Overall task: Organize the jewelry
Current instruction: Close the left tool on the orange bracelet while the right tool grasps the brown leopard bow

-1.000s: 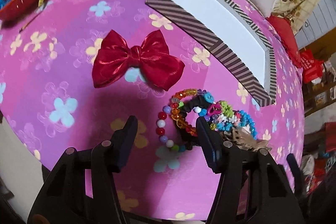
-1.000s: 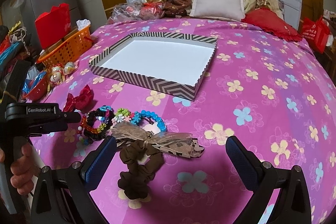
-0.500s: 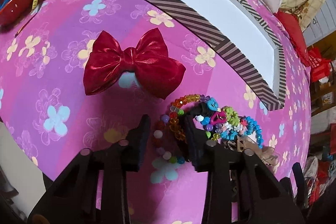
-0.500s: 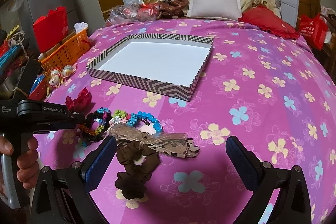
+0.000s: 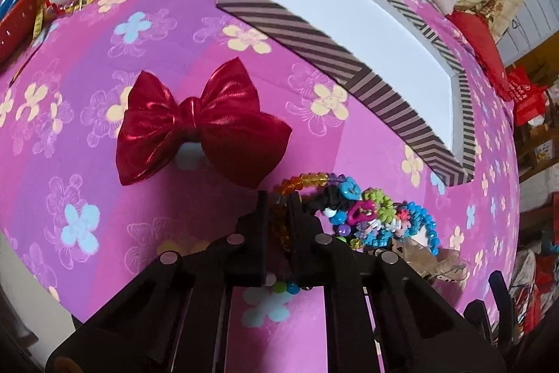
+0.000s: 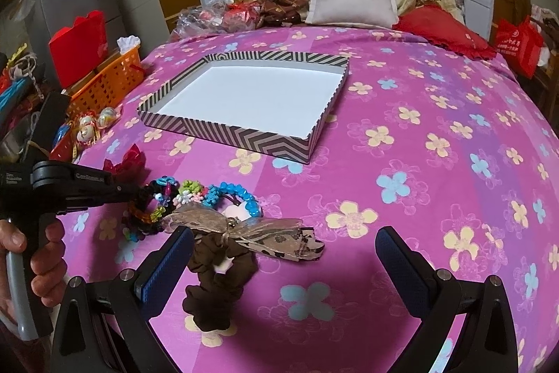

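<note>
Left gripper (image 5: 277, 215) is nearly closed, its two black fingers pinching a strand of the orange-and-multicolour bead bracelet (image 5: 304, 179) that lies on the pink flowered bedspread (image 5: 87, 145). Right gripper (image 6: 284, 250) hovers with its blue-padded fingers spread wide, holding nothing, above a brown scrunchie (image 6: 213, 282) with a sheer bow.

Just beyond the left fingers, the bracelet sits tangled in a heap with a black hair tie, pink and green charms and a blue bead bracelet (image 5: 419, 222). A shiny red bow (image 5: 195, 124) lies beside the heap, apart from it. Farther off, well apart, stands the striped tray (image 5: 304, 39), its white floor bare.

To lift well, the pinch probably needs to hold firmly on the single strand and rise slowly, so neighbouring pieces fall away instead of trailing. Likely the tangle is the main risk; the free right gripper could pin the heap down.
</note>
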